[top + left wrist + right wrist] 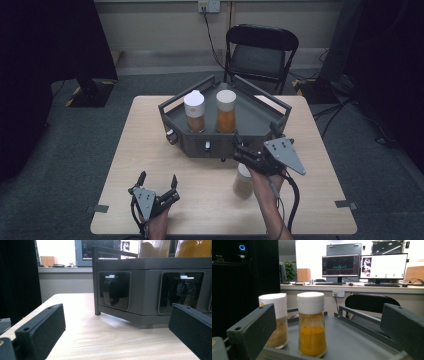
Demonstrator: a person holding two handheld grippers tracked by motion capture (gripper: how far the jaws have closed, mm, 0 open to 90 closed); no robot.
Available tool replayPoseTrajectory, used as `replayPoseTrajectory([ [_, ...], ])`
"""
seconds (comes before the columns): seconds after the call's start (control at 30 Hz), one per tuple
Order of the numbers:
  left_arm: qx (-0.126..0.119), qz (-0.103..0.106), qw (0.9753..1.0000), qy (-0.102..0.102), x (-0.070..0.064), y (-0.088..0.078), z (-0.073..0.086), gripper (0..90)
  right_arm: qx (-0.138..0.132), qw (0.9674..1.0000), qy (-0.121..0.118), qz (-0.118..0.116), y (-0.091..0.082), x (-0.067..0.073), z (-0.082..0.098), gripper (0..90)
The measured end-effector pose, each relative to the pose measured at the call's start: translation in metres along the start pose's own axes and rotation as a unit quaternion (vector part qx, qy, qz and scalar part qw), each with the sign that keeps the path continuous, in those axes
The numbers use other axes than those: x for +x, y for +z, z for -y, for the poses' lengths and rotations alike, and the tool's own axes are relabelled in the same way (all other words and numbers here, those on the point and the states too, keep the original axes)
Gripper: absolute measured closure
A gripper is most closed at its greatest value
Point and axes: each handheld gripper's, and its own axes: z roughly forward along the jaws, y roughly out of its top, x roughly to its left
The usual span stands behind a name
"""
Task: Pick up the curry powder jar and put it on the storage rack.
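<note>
Now: two spice jars (pixel 210 111) in tray (pixel 255 122), third jar (pixel 243 181) on table (pixel 140 130); left gripper (pixel 158 181), right gripper (pixel 256 135) both spread, empty.

Light wooden table (pixel 150 165) — on it a dark tray (pixel 250 120) and 1 spice jar (pixel 243 181).

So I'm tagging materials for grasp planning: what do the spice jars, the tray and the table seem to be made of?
Spice jars: clear bodies, likely glass or hard plastic, since the powder shows through; matte white caps, probably plastic.
Tray: dark grey, matte, looks like moulded or printed plastic, though painted metal is possible.
Table: pale top with visible wood grain, wood or a wood-look laminate.
</note>
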Motion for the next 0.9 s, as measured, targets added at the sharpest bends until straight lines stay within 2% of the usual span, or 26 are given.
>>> replayPoseTrajectory([
  [0.07,0.0,0.0,1.0,0.0,0.0,0.0,0.0,0.5,-0.001,1.0,-0.007,0.006,-0.005,0.0,0.008,0.0],
  [0.43,0.0,0.0,1.0,0.0,0.0,0.0,0.0,0.5,-0.003,0.9998,0.004,0.019,-0.026,-0.009,0.027,0.0],
  [0.6,0.0,0.0,1.0,0.0,0.0,0.0,0.0,0.5,-0.017,0.9992,0.004,0.035,-0.039,-0.008,0.038,0.0],
  [0.9,0.0,-0.001,1.0,0.0,0.0,0.0,0.0,0.5,-0.017,0.998,0.008,0.06,-0.055,-0.012,0.047,0.0],
])
